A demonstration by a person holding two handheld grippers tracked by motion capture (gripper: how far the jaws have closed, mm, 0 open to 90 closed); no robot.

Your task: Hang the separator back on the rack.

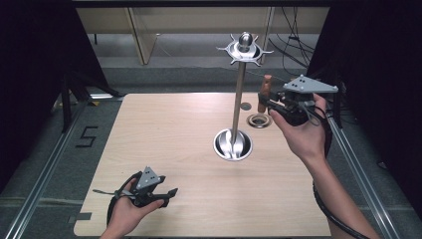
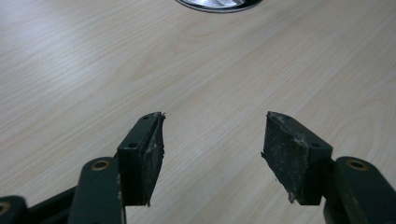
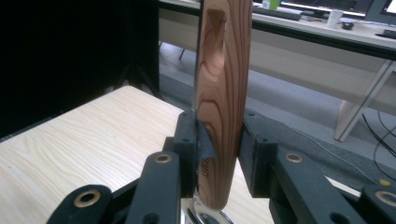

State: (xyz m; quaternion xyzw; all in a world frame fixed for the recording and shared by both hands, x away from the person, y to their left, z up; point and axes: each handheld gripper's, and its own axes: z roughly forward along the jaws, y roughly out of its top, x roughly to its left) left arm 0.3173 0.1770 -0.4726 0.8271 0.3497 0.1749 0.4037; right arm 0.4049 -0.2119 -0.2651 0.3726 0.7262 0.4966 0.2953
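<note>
- While the right gripper (image 1: 272,103) hangs above the counter's far right part, its fingers (image 3: 189,140) are clamped on both sides of a reddish-brown wooden utensil handle (image 3: 223,93), which stands upright between them; a bit of shiny metal shows at the handle's lower end.
- Just left of that handle rises the tall silver pole of a metal utensil stand (image 1: 239,94), its spoked hanger ring at the top and its round dish base on the pale wood counter (image 1: 164,129).
- Near the base, a small metal-rimmed hole (image 1: 259,120) sits in the counter's surface.
- Well apart, by the near left edge, the left gripper (image 1: 166,195) rests low with fingers (image 2: 142,154) spread wide and nothing between them.
- Bare counter lies between the two grippers, and left of the stand out to the edge.
</note>
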